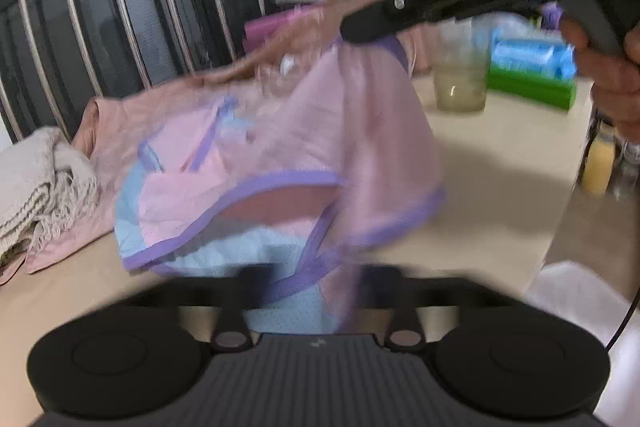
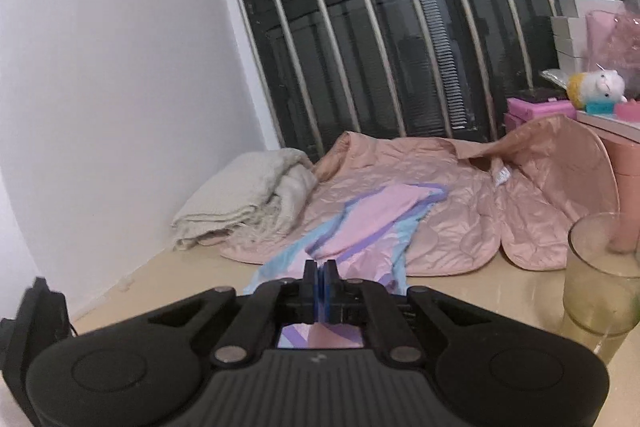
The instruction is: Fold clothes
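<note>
Beige bench (image 2: 460,291) runs up to a barred dark window (image 2: 400,27) at twelve o'clock. On it the pink-and-blue garment (image 2: 372,223) lies partly over a quilted pink jacket (image 2: 500,195), with a folded cream blanket (image 2: 248,195) at nine o'clock. Right gripper (image 2: 320,273) is pinching the garment's near edge (lifted, in the left view); left gripper (image 1: 320,275), blurred, is pressed together against the cloth.
</note>
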A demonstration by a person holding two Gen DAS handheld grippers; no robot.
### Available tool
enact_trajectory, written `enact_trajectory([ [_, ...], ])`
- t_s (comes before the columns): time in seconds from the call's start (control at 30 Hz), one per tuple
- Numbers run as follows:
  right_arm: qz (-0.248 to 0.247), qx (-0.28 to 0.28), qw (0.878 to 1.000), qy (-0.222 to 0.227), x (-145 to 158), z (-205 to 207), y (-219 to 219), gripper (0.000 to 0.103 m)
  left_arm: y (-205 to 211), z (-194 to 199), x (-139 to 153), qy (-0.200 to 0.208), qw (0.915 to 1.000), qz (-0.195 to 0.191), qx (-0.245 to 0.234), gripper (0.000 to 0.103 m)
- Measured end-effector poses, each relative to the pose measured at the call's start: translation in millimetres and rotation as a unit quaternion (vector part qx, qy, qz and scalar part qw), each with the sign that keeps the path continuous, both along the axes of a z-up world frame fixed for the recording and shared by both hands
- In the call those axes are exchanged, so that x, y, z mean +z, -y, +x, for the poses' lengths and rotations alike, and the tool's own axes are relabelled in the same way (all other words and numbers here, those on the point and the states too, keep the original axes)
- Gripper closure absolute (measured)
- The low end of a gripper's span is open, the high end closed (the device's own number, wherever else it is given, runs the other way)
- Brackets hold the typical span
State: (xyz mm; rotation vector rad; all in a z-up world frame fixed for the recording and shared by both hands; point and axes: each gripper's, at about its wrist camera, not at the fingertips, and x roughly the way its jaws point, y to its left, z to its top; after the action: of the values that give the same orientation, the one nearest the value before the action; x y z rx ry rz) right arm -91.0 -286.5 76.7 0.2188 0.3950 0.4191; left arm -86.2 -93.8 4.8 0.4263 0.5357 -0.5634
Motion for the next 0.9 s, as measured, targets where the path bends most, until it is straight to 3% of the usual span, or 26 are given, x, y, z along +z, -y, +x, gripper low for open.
enact_trajectory([
  [0.1, -0.019, -0.024, 0.999, -0.01, -8, 12, 0, 0.1, -16, 14, 10, -0.013, 0.9982, -0.044, 0.038, 0.1],
  [0.2, -0.065, -0.033, 0.997, 0.007, -15, 6, -4, 0.091, -47, 28, 31, -0.039, 0.988, -0.126, 0.081, 0.1],
  [0.27, -0.085, 0.005, 0.996, 0.029, -20, -8, -12, 0.07, -64, 37, 43, -0.049, 0.9809, -0.157, 0.103, 0.1],
  [0.3, -0.101, 0.025, 0.994, 0.039, -25, -16, -18, 0.054, -70, 42, 47, -0.049, 0.979, -0.164, 0.111, 0.1],
  [0.33, -0.119, 0.036, 0.991, 0.048, -32, -23, -27, 0.053, -73, 47, 51, -0.05, 0.9776, -0.169, 0.115, 0.1],
  [0.43, -0.166, 0.061, 0.981, 0.076, -51, -40, -57, 0.055, -78, 53, 58, -0.06, 0.9751, -0.181, 0.114, 0.1],
  [0.57, -0.22, 0.082, 0.97, 0.054, -60, -25, -98, 0.055, -78, 46, 65, -0.065, 0.975, -0.19, 0.094, 0.1],
  [0.6, -0.22, 0.072, 0.972, 0.041, -63, -16, -102, 0.059, -78, 40, 67, -0.055, 0.9773, -0.183, 0.092, 0.1],
  [0.63, -0.217, 0.061, 0.974, 0.028, -65, -7, -104, 0.084, -78, 33, 69, -0.046, 0.9793, -0.175, 0.09, 0.1],
  [0.67, -0.213, 0.05, 0.976, 0.014, -67, 2, -107, 0.1, -82, 27, 68, -0.039, 0.9811, -0.165, 0.093, 0.1],
  [0.73, -0.185, 0.046, 0.982, -0.011, -67, 7, -100, 0.102, -89, 15, 66, -0.026, 0.9839, -0.145, 0.101, 0.1],
  [0.9, -0.125, 0.078, 0.989, -0.001, -44, -26, -79, 0.103, -114, -22, 65, -0.039, 0.9823, -0.155, 0.097, 0.101],
])
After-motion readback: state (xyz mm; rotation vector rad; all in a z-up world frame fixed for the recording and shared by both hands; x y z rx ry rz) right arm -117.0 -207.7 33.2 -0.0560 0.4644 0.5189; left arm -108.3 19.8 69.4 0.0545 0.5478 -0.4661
